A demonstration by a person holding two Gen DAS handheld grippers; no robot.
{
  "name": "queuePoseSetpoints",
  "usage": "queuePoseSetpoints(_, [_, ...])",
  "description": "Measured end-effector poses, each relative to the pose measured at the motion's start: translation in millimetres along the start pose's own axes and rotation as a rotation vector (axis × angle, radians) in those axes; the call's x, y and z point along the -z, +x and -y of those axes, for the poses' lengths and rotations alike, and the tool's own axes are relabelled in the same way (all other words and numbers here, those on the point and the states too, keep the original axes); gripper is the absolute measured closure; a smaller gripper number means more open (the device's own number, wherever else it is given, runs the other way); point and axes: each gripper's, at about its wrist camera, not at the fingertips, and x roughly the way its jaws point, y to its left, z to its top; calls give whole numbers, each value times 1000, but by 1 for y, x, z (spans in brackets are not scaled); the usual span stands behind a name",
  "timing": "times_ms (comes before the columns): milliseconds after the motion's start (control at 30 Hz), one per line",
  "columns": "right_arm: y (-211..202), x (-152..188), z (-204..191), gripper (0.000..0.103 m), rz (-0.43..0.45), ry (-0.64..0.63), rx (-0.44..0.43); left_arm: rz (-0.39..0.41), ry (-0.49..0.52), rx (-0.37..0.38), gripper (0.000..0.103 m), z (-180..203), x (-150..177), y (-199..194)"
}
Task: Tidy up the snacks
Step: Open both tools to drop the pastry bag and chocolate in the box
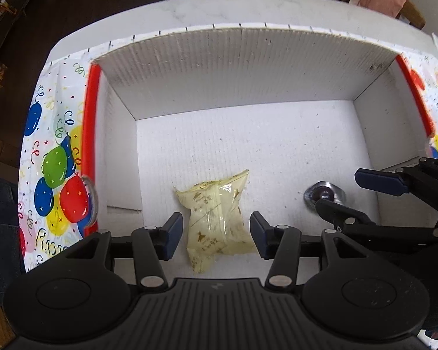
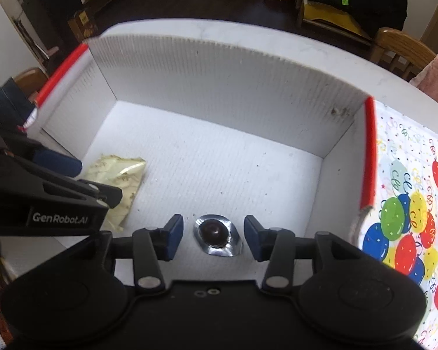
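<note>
Pale yellow snack packet (image 1: 216, 218) lies flat on the white corrugated floor of the open box (image 1: 248, 67), near-left part of the floor, printed with small gold marks, one corner pointing toward the far wall. Left gripper (image 1: 216, 234) points down over it, blue pads either side of the packet with a visible gap on each side, so jaws apart and not pressing; packet sits on the floor, not lifted. Second snack, a dark round sweet in a clear shiny wrapper (image 2: 217, 237), rests on the box floor to the right of the packet, well apart from it, near the front edge. Right gripper (image 2: 213, 237) points down over this one, pads flanking the wrapper with gaps both sides, jaws apart, nothing clamped. In the left wrist view the right gripper enters from the right edge with the wrapped sweet just beside its lower finger. In the right wrist view the left gripper comes in from the left, partly covering the packet. Box has tall white walls and red edging (image 1: 90, 134) on the left and right rims. It stands on a balloon-print cloth (image 2: 408, 210) over a white marbled table (image 1: 189, 11). Wooden chair (image 2: 400, 46) far right, dark room clutter beyond, too blurred to read.
</note>
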Motion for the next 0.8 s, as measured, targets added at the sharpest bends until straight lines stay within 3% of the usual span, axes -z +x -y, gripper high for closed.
queuePoseSetpoints(367, [-49, 12, -8, 49, 93, 37, -10, 106, -40, 34, 53, -9, 24, -45])
queuePoseSetpoints(800, [-106, 42, -31, 42, 219, 95, -18, 247, -32, 67, 53, -19, 75, -103])
